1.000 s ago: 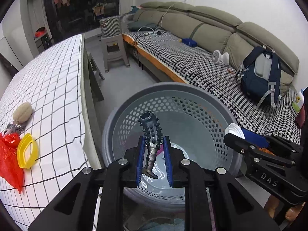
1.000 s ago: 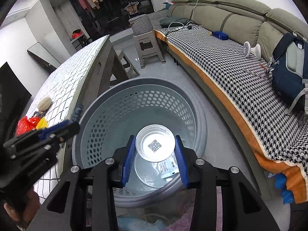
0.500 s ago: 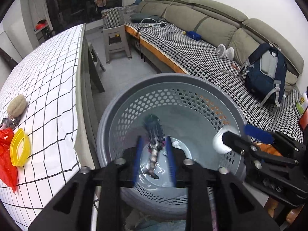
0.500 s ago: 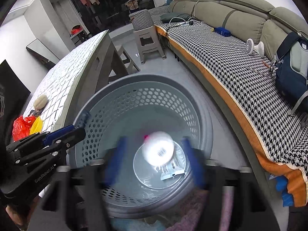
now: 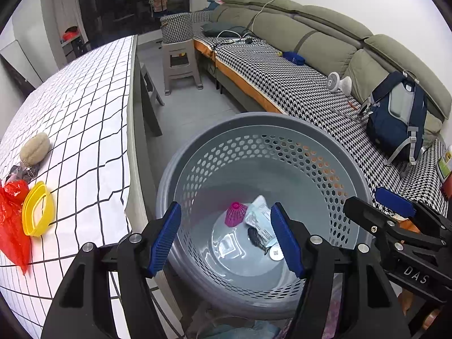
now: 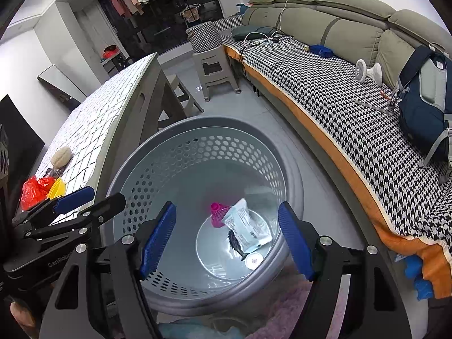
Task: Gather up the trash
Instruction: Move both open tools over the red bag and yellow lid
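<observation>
Both the left gripper (image 5: 226, 238) and right gripper (image 6: 227, 241) had just been opening, jaws spread and empty, above the grey basket (image 5: 325, 130); the dark spiky piece (image 5: 256, 238) and what looked like a small white cap (image 6: 253, 260) lay on its floor.

Left gripper (image 5: 226, 237): jaws just opening, now empty; black spiked piece (image 5: 256, 238) lies in basket (image 5: 282, 121). Right gripper (image 6: 227, 240): jaws apart, white round lid (image 6: 253, 260) on basket floor, lower centre.

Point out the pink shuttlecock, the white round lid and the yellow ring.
pink shuttlecock (image 6: 219, 215): right wrist view, on its skirt.
white round lid (image 6: 254, 261): right wrist view, on its top face.
yellow ring (image 5: 29, 212): left wrist view, on its left rim.
</observation>
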`<state>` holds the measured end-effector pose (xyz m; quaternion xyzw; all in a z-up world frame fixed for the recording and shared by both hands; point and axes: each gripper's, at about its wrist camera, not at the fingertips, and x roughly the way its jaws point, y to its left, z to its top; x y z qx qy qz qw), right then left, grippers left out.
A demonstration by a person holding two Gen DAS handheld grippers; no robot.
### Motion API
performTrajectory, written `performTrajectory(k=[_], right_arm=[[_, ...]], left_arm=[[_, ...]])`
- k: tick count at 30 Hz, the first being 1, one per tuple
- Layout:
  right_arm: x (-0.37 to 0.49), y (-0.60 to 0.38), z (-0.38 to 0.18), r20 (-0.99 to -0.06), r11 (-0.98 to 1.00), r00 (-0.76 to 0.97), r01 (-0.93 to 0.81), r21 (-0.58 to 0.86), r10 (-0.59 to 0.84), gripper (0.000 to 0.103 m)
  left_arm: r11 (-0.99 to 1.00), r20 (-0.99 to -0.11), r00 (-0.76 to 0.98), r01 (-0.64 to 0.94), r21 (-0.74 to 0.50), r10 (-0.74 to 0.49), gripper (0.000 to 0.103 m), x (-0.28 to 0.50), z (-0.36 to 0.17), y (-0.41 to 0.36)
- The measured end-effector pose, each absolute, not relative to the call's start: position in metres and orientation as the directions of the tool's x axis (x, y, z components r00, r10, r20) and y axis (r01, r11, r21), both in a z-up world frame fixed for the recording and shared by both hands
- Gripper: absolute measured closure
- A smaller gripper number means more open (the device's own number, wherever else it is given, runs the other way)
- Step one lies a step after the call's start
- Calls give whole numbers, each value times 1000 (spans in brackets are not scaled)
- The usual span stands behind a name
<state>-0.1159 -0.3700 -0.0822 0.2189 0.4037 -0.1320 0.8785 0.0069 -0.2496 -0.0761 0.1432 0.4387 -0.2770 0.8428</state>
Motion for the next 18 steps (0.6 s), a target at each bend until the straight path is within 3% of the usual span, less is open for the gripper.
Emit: performTrajectory(k=[4,10,13,18], right_arm=[[-119,-366,-83,-760,867,648,406,288,-51,31],[-123,-362,-80,-753,868,657,396,298,-41,31],[-127,-357,-78,-747,870,664,391,301,-40,31],[-130,-349,-69,-732,878,679,378,292,-49,31]], left_arm=[[809,-815,468,588,0,-340,37,3,-74,-247],[817,-801,493,576,6,-341,29,-3,-68,-241],[825,-792,509,565,10,-339,21,-7,-65,-238],[841,-784,522,541,0,-336,18,-9,-62,-227]])
